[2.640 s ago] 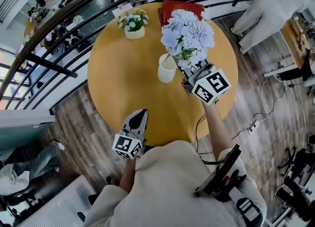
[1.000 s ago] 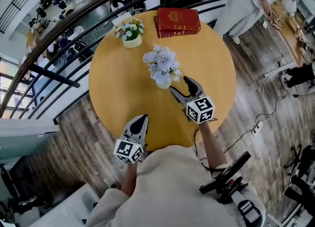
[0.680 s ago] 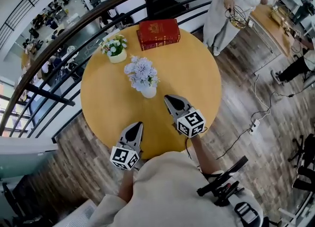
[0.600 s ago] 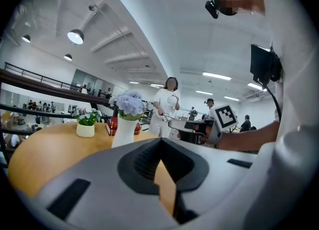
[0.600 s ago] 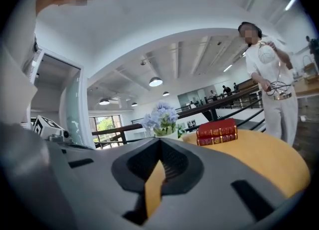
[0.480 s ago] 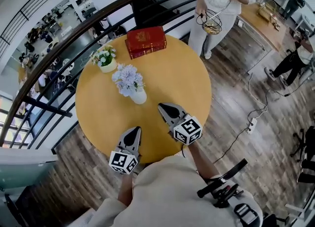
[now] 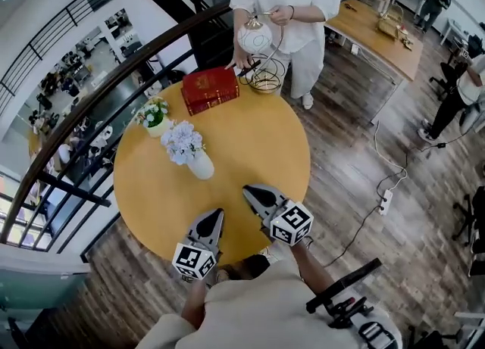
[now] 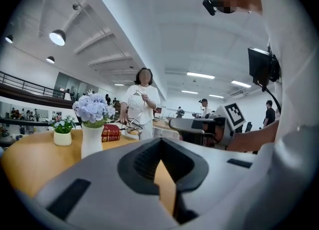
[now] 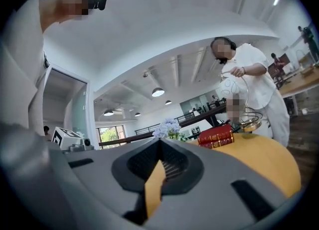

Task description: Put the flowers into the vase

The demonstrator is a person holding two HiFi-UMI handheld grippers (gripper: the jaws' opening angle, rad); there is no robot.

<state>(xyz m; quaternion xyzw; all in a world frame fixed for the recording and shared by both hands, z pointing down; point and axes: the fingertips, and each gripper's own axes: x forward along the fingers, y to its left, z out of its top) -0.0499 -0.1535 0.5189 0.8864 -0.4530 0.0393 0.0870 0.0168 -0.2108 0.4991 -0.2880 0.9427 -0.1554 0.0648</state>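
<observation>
Now one vase of flowers, one potted plant, one book; left gripper, right gripper: jaws together.

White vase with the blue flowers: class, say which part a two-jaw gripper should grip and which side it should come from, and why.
Probably the bare body of the white vase, below the blue flowers, approached level from the person's side of the table. It stands upright, the blooms overhang its mouth, and the potted plant sits on its far side.
</observation>
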